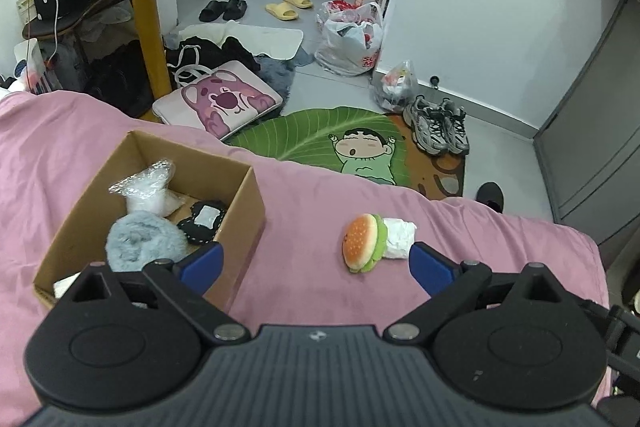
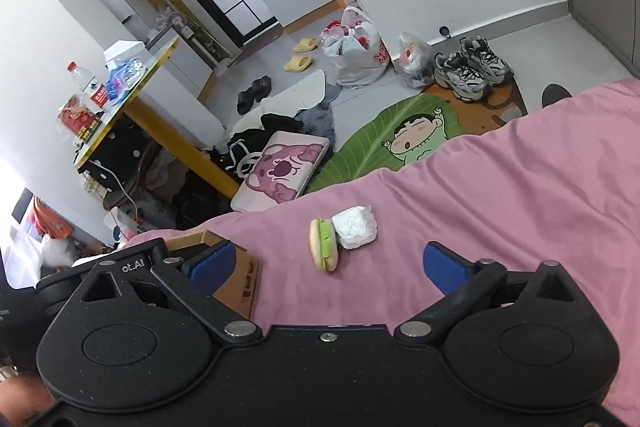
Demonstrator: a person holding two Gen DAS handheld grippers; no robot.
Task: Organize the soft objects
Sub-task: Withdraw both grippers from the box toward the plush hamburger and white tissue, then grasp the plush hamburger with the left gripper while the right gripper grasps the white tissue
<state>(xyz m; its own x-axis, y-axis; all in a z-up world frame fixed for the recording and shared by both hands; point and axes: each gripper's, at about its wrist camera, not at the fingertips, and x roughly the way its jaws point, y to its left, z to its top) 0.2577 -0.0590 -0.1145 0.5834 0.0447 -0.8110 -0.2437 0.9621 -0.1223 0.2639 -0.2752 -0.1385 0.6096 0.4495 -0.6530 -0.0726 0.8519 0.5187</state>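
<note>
Box (image 1: 240, 195) on the left already holds a grey fluffy (image 1: 140, 239), a clear bag (image 1: 148, 187) and a black pouch (image 1: 204, 221). Burger (image 1: 362, 242) and white wad (image 1: 396, 239) lie touching on the pink bedspread (image 1: 320, 195), right of it, waiting. Left gripper (image 1: 316, 263) and right gripper (image 2: 328, 263) both gape wide, empty.

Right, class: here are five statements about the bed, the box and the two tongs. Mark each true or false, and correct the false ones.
1. The burger toy lies inside the box. False: it lies on the pink cover, outside the box.
2. A white packet touches the burger toy. True.
3. The left tongs are shut on the burger toy. False: they are open and hold nothing.
4. A grey fluffy thing is in the box. True.
5. The right tongs are open and empty. True.
</note>
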